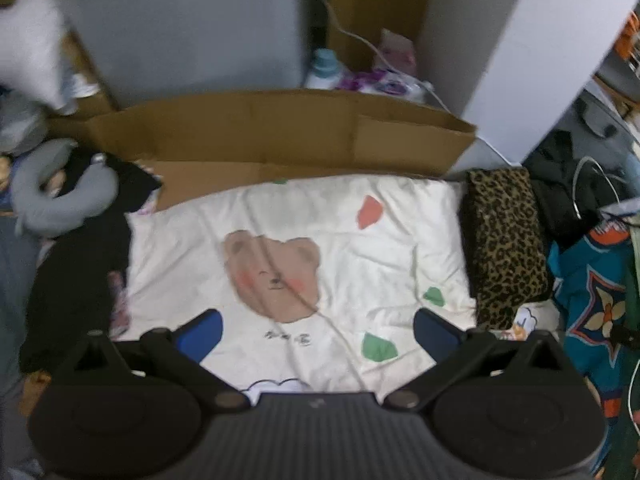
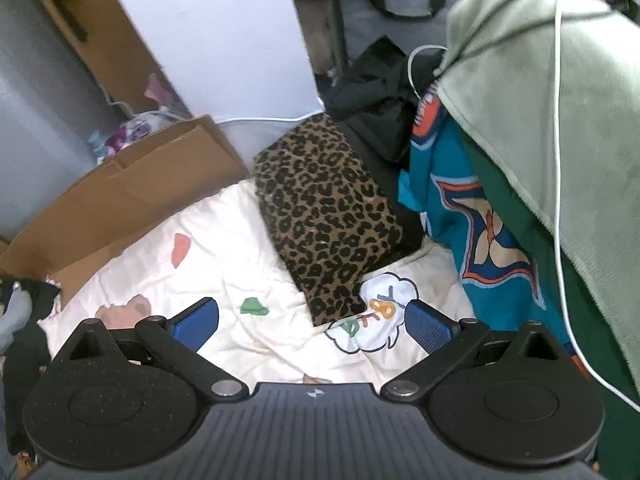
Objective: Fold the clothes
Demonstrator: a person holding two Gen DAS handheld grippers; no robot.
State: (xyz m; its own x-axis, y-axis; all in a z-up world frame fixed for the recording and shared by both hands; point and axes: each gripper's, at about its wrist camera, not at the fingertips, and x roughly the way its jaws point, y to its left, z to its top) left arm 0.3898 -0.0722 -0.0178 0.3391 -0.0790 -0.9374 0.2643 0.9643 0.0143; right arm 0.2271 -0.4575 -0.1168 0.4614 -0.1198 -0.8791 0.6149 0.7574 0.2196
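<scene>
Lettering on the quilt (image 1: pixel 360 248) is blurring beyond reading; leopard cloth (image 2: pixel 324 212) is lying lengthwise ahead of the right claw (image 2: pixel 312 322); both claws, left (image 1: pixel 318 330) too, are gaping wide, empty.

Leopard garment (image 2: pixel 326 216): brown with black spots, folded into a thick rectangular stack, lying at the right edge of a white bear-print quilt (image 1: pixel 304 264). Black garment (image 1: pixel 76 296): unfolded, crumpled along the quilt's left edge. Teal patterned garment (image 2: pixel 476 232): loose, rumpled, just right of the leopard stack.

Creased matt cotton quilt (image 1: pixel 360 248), soft leopard-print cloth (image 2: pixel 324 208), plain cardboard (image 1: pixel 260 128)
</scene>
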